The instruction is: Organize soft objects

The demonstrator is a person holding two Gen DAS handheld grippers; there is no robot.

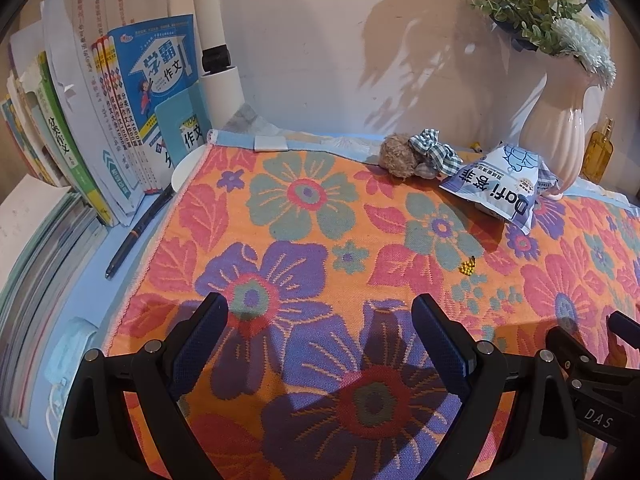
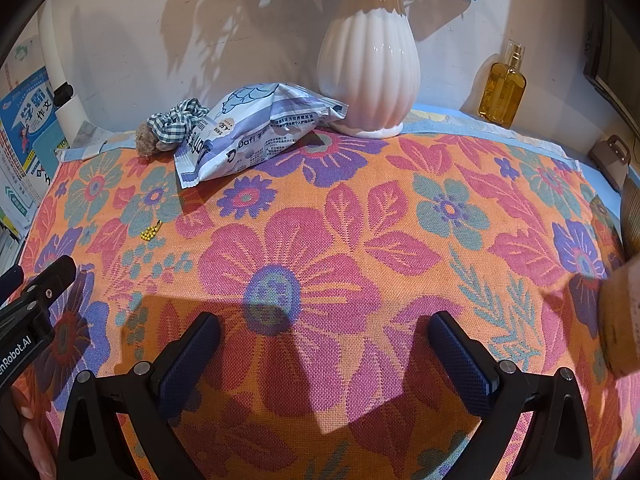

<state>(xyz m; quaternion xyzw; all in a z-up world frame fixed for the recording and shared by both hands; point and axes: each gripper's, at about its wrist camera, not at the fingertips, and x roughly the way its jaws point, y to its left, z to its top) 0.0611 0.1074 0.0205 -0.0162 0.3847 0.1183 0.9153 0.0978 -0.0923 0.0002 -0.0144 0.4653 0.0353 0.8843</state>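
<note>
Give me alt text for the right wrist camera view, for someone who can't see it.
The open right gripper hovers empty over a bright floral cloth. At the far edge, a blue-and-white soft pack leans against a white ribbed vase, with a checked scrunchie and a fuzzy brown hair tie to its left. An amber bottle stands far right.

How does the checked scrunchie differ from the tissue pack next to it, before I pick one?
The checked scrunchie is small, ruffled cloth in a green-and-white check; the tissue pack is far larger, glossy, printed in white and purple. The scrunchie sits bunched against a brown fuzzy item; the pack lies tilted, its far end by the white vase. Both rest at the back of the floral cloth.
</note>
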